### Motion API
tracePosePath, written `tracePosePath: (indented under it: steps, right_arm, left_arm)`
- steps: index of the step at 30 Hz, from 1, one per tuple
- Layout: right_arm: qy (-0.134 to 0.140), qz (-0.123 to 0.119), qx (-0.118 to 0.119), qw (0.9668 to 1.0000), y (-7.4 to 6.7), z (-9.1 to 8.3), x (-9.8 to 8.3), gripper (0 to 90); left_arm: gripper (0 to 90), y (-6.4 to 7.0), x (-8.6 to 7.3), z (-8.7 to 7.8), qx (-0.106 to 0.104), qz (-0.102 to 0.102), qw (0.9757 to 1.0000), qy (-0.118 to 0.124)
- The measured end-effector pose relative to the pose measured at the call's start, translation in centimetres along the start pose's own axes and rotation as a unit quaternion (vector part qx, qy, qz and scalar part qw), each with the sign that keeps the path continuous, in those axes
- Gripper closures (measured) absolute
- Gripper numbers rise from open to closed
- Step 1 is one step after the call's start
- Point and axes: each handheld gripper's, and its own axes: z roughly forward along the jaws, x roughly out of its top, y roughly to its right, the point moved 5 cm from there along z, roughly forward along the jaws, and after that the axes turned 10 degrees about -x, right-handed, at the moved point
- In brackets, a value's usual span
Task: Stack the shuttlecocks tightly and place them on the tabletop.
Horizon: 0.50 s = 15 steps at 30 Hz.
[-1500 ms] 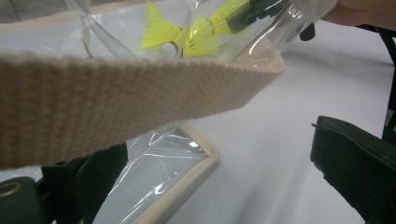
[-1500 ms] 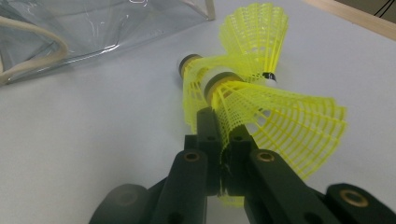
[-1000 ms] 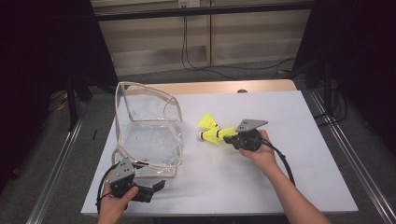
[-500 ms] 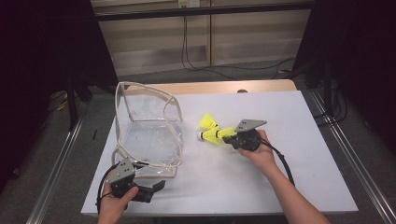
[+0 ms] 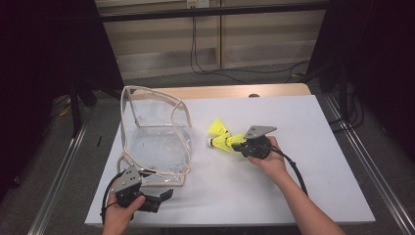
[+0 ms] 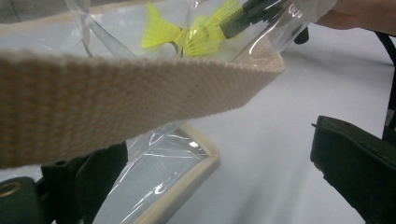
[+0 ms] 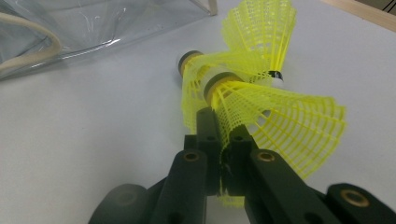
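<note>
The right gripper (image 5: 241,142) had its jaws pressed together on the mesh skirt of a yellow plastic shuttlecock (image 7: 275,116), as the right gripper view showed: the two black jaws met with the netting nipped between them. That shuttlecock ran straight out ahead of the jaws, cork end leading, its long axis in line with the gripper. Two more yellow shuttlecocks (image 5: 219,128) sat just beyond and to one side of the jaw tips; whether they were nested into the held one or merely touching it could not be told.

The clear plastic bag (image 5: 156,142) with its beige webbing trim lay farther out in the direction the right jaws pointed, across a strip of bare white table (image 5: 313,127), near but apart from the shuttlecocks. The right gripper was plainly the nearer one to the shuttlecocks.

The left gripper (image 5: 161,196) rested at the bag's near corner, jaws spread wide. In the left gripper view the webbing strap (image 6: 116,88) crossed just above and in front of its jaws, with one jaw low beside the bag's film and the other well off to the side; neither appeared to press on anything. Judging by this, the coming move turned on the bag's mouth lying dead ahead of the held shuttlecock.
</note>
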Motion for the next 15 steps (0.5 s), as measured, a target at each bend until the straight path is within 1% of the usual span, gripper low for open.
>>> tracePosePath:
  steps: [15]
  right_arm:
    - [-0.001, -0.003, 0.002, 1.0, -0.24, 0.48, 0.19, 88.1]
  left_arm:
    - [4.0, 0.0, 0.03, 0.0, 0.001, 0.001, 1.0, -0.001]
